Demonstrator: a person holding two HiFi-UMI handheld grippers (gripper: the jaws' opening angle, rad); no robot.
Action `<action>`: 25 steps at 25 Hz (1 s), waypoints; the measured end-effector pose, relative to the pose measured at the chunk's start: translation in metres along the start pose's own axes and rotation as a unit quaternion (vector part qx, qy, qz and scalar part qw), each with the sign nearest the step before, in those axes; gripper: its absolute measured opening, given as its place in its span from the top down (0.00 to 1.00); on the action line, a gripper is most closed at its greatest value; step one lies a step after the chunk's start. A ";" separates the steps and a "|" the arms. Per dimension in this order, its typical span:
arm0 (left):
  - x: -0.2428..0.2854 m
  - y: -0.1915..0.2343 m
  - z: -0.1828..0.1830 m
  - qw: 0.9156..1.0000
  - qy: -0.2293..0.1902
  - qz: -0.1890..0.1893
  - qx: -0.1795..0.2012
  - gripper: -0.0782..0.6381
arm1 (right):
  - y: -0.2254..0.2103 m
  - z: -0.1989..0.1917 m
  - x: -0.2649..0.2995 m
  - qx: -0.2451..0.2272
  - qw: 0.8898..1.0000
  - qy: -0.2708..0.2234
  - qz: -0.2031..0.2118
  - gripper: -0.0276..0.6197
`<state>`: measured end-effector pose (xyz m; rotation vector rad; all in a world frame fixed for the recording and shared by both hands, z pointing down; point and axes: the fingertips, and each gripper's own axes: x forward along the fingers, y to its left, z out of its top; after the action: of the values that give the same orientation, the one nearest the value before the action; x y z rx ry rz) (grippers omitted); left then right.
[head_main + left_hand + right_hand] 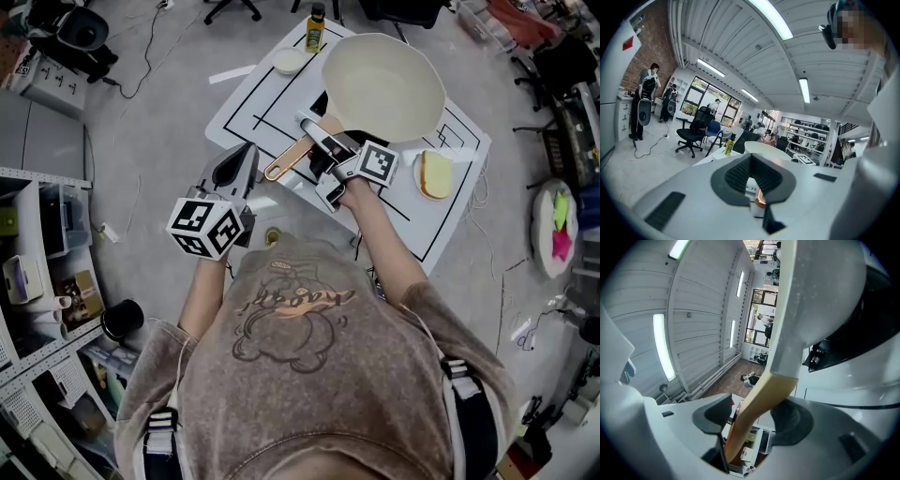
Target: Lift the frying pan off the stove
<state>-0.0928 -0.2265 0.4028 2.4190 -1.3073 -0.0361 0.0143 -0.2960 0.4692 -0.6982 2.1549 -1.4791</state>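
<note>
Gripping stage reached, lift apparently outstanding: pan (384,89) is sitting over the stove (319,101), with no clearance visible between them. Right gripper (747,423) is clasping the pan's wooden handle (289,157), jaws narrowed and pads seemingly pressing it. Left gripper (234,173) is hanging shut and empty, near the handle's end without touching it.

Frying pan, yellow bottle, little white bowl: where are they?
frying pan (384,89), head view, middle of its cream inside.
yellow bottle (314,35), head view, its body below the cap.
little white bowl (288,61), head view, its middle.
</note>
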 end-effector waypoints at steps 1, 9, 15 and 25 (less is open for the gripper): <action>0.000 0.001 0.000 1.000 0.000 0.000 -0.001 0.88 | -0.001 0.000 0.000 0.005 1.000 -0.001 0.002 0.60; 0.006 0.005 0.001 1.000 0.004 -0.006 -0.006 0.88 | -0.005 0.001 0.001 0.047 0.999 -0.018 0.014 0.70; 0.011 0.004 -0.003 0.999 0.013 -0.023 -0.025 0.75 | -0.007 0.001 0.002 0.050 0.998 -0.018 0.015 0.71; 0.029 0.005 -0.017 0.983 0.058 -0.107 -0.135 0.48 | -0.005 -0.001 0.004 0.045 0.999 -0.012 0.014 0.70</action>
<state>-0.0770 -0.2467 0.4248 2.2788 -0.9215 -0.1210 0.0119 -0.2993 0.4736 -0.6476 2.0574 -1.5353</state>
